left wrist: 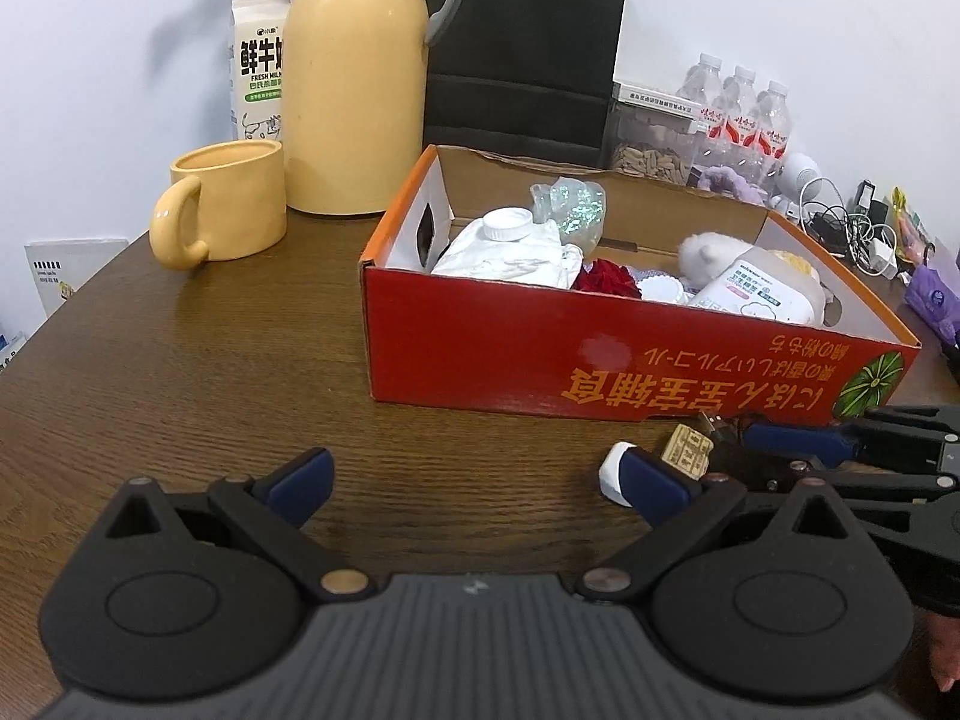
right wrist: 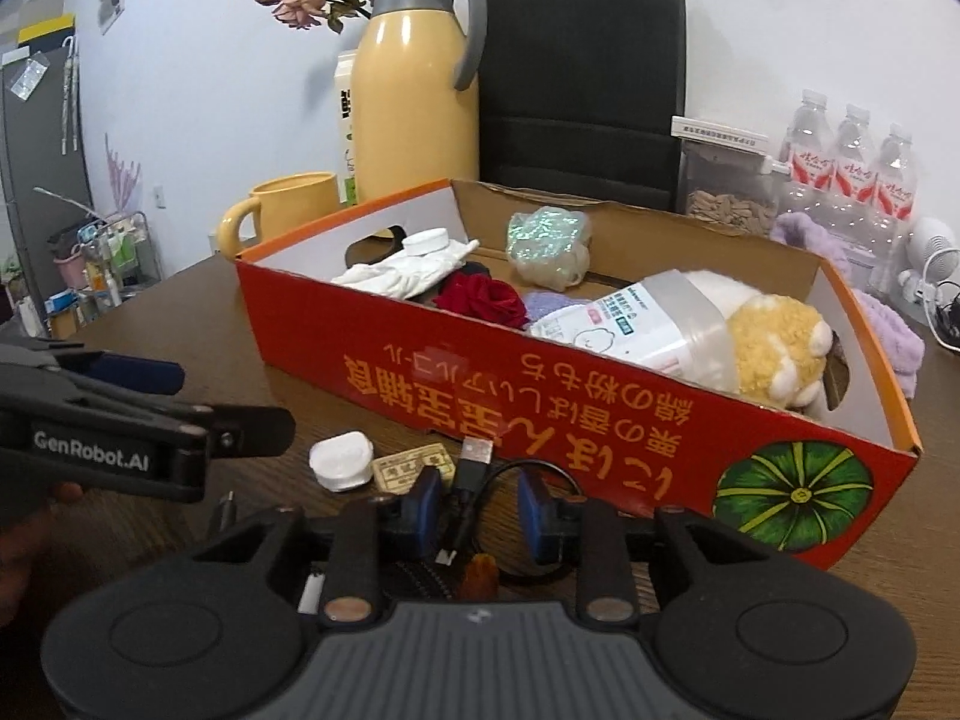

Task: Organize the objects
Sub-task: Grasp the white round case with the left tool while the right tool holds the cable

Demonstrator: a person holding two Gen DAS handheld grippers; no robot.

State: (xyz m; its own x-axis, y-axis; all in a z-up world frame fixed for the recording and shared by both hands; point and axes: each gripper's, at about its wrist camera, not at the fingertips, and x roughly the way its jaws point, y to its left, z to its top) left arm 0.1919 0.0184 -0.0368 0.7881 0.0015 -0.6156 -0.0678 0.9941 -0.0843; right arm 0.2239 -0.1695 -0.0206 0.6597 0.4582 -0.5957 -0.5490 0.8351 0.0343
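Handles light, limp, slippery: black USB cable just before red box; best pinched at stiff plug. Right gripper barely parted astride it, not visibly pressing; left gripper spread wide, empty.

Both cameras ride low over the desk, each looking forward and downward past its own fingers. The left wrist view sits back from the red box, which lies toward one o'clock. The right wrist view is closer, the box at twelve. Both share the box, yellow flask and mug.
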